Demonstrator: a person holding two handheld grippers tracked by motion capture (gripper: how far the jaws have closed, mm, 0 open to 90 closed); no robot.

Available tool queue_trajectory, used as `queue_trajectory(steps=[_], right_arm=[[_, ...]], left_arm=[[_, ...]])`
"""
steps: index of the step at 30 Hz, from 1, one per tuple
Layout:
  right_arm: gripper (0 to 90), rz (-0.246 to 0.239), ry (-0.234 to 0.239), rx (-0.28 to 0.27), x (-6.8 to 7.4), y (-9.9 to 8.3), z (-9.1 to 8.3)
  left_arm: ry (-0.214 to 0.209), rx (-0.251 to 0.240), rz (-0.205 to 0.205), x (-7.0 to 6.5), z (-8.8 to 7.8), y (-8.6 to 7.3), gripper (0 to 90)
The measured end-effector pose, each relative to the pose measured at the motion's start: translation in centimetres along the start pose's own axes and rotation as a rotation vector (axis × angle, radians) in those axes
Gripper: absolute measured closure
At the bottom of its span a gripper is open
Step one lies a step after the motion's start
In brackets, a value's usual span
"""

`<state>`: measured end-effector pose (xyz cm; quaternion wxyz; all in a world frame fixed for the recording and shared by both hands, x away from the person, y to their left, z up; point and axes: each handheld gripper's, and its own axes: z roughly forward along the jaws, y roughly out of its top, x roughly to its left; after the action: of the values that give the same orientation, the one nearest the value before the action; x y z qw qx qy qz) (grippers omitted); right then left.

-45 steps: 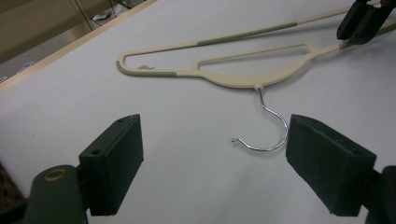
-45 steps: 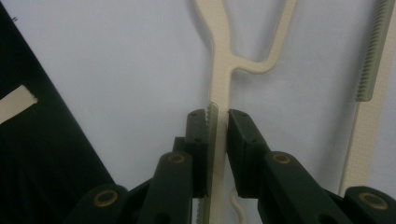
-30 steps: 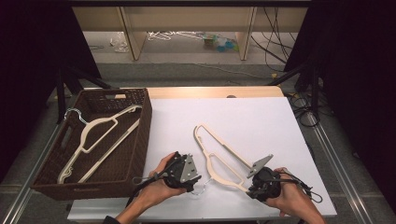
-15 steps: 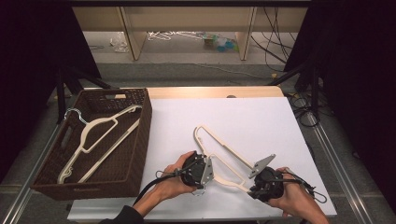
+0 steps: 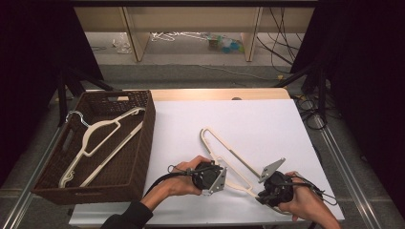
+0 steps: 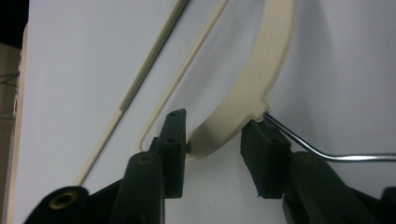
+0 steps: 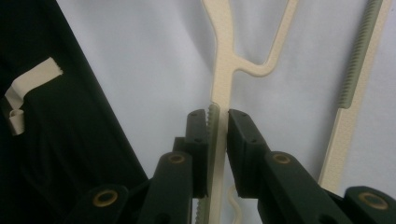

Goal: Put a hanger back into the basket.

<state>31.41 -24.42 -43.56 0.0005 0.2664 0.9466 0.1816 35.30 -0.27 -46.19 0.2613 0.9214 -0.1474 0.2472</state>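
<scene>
The left tool has just been closing around the cream hanger neck, pads nearly touching; the right tool clenches its arm, ready for lifting.

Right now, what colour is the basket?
Dark brown woven wicker basket, clearest in the high view.

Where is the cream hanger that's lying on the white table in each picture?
High view: the cream hanger lies low on the white table, between both grippers.
Left gripper view: its curved neck sits between the black jaws, which have just been closing.
Right gripper view: its thin arm runs upward, pinched in the jaws.
Shared landmark: the white table.
</scene>
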Motion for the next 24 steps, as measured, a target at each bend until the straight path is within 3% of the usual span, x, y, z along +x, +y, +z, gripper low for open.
queue_trajectory(steps=[2,3,10,12,13,14,17,19,22,24], right_arm=[[79.3,-0.003,0.001,0.005,-0.1,-0.1,0.1],[79.3,0.005,0.000,0.005,-0.2,-0.3,0.1],[75.9,0.035,-0.018,-0.046,-0.7,-0.7,-0.7],[71.3,0.034,-0.042,-0.074,-0.6,-0.6,-1.3],[68.0,0.023,-0.064,-0.077,-0.4,-0.5,-1.6],[63.2,0.021,-0.138,-0.087,0.1,-0.2,-2.2],[53.4,0.027,-0.229,-0.143,1.2,0.5,-4.1],[49.5,0.019,-0.257,-0.231,1.6,0.8,-4.9],[46.5,0.043,-0.227,-0.291,2.0,1.0,-6.0],[45.0,0.022,-0.234,-0.380,1.8,1.0,-6.3]], left_arm=[[-0.035,0.005,0.046,0.2,0.0,0.3,64.2],[-0.054,0.015,0.100,0.4,-0.1,0.7,66.5],[-0.085,0.008,0.173,0.7,-0.6,1.9,72.4],[-0.093,0.000,0.168,0.9,-0.9,2.3,74.4],[-0.111,-0.043,0.106,0.8,-0.9,2.4,74.4],[-0.109,-0.010,0.150,1.2,-1.4,2.7,75.0],[-0.092,-0.041,0.116,1.8,-2.2,3.3,77.3],[-0.080,-0.047,0.088,2.2,-2.8,3.6,79.1],[-0.072,-0.047,0.043,3.1,-3.9,4.0,81.7],[-0.054,-0.037,0.010,3.7,-4.4,4.0,85.0]])
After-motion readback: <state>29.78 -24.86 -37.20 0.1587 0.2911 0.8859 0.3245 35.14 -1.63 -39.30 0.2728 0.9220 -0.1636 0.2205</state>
